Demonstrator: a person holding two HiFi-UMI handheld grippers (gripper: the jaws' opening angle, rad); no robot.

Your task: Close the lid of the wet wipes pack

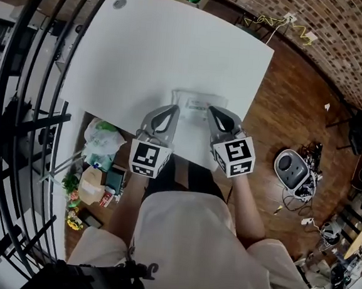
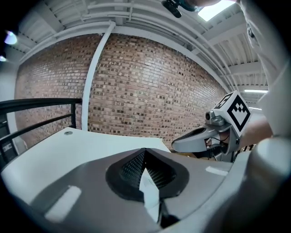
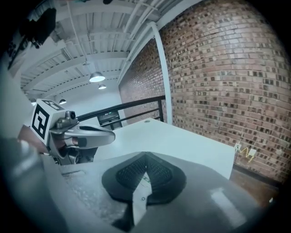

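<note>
Left gripper [image 1: 173, 110]: I hold it low over the near edge of the white table [image 1: 177, 46]. Its jaws are closed tip to tip and grip nothing. A narrow white wedge shows behind the joined tips in the left gripper view.

Right gripper [image 1: 212, 110]: I hold it beside the left one, the two near each other but apart. Its jaws are also closed at the tips, with nothing clamped. The pale sliver seen between them carries faint print and may be the pack below, though the view is too tight to be sure.

Wet wipes pack [image 1: 193, 101]: it lies flat on the table near the front edge, just ahead of both sets of tips and between them. From the head view I cannot tell how its lid stands.
</note>
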